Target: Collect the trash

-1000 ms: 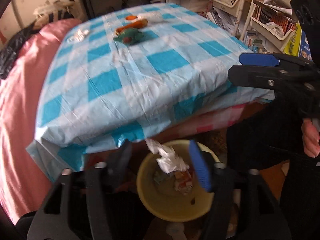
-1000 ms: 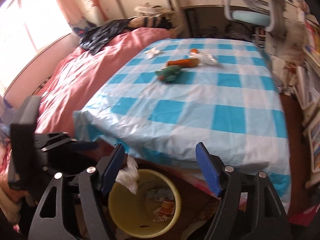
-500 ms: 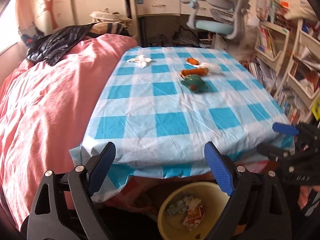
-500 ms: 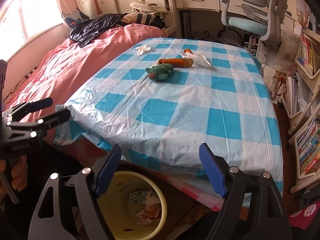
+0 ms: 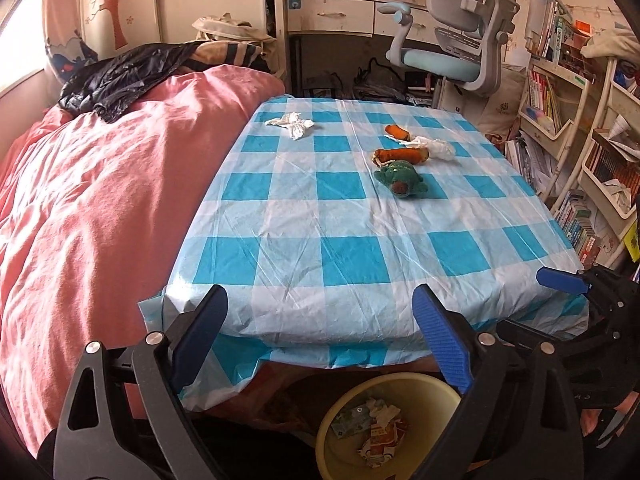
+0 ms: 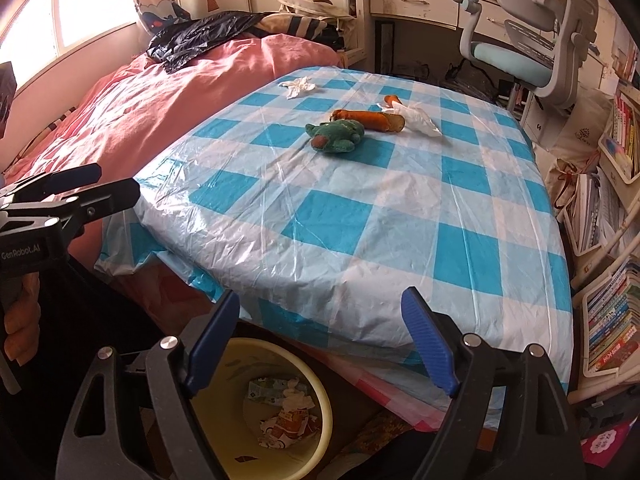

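Note:
A yellow bin (image 5: 394, 386) with paper scraps stands on the floor below the table's near edge; it also shows in the right wrist view (image 6: 324, 400). On the blue-checked table lie a crumpled white tissue (image 5: 291, 123) (image 6: 298, 86), a white wrapper (image 5: 436, 147) (image 6: 416, 118), two orange pieces (image 5: 400, 155) (image 6: 368, 118) and a green plush toy (image 5: 401, 178) (image 6: 335, 136). My left gripper (image 5: 320, 330) is open and empty above the bin. My right gripper (image 6: 322, 334) is open and empty beside it.
A pink bedcover (image 5: 92, 200) lies left of the table, with a black jacket (image 5: 120, 76) on it. A grey desk chair (image 5: 460, 60) stands behind the table. Bookshelves (image 5: 580, 160) line the right side. The other gripper shows at each view's edge (image 5: 592, 292) (image 6: 60, 196).
A white tissue that hung at the gripper fingers over the bin one second ago now lies in the bin. Both grippers have risen and tilted up toward the tabletop.

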Tool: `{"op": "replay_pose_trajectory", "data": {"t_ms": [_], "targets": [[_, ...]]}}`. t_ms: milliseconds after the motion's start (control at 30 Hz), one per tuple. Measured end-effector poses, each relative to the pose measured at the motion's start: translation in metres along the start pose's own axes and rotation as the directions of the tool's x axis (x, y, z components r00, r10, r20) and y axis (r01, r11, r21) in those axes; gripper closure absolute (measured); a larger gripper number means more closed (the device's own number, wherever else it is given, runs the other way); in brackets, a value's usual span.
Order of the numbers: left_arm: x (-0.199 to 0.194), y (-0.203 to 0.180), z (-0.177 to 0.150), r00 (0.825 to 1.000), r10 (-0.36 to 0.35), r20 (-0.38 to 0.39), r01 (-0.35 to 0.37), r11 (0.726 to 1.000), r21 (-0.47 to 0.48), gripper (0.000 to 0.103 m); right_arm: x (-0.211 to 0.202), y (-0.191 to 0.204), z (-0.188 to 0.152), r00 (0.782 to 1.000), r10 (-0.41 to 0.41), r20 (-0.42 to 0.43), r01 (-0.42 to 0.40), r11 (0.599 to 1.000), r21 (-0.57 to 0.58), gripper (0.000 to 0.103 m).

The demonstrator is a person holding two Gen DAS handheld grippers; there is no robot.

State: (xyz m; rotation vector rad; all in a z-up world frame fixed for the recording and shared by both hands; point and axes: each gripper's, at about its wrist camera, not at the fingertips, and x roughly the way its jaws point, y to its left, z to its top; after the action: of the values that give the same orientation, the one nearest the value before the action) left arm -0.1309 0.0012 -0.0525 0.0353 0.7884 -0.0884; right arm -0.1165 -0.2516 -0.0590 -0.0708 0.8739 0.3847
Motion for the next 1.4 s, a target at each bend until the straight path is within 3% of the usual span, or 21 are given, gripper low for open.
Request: {"op": "replay_pose_trajectory", "data": {"t_ms": [1400], "targets": [[0.013,-0.005,0.001,0.999,0.051,-0.017,-0.051,0.999,0.014,0.008,0.002,0.010,-0.002,0.999,-0.032,0.001,0.032,0.998,-0.052,0.020]]}}
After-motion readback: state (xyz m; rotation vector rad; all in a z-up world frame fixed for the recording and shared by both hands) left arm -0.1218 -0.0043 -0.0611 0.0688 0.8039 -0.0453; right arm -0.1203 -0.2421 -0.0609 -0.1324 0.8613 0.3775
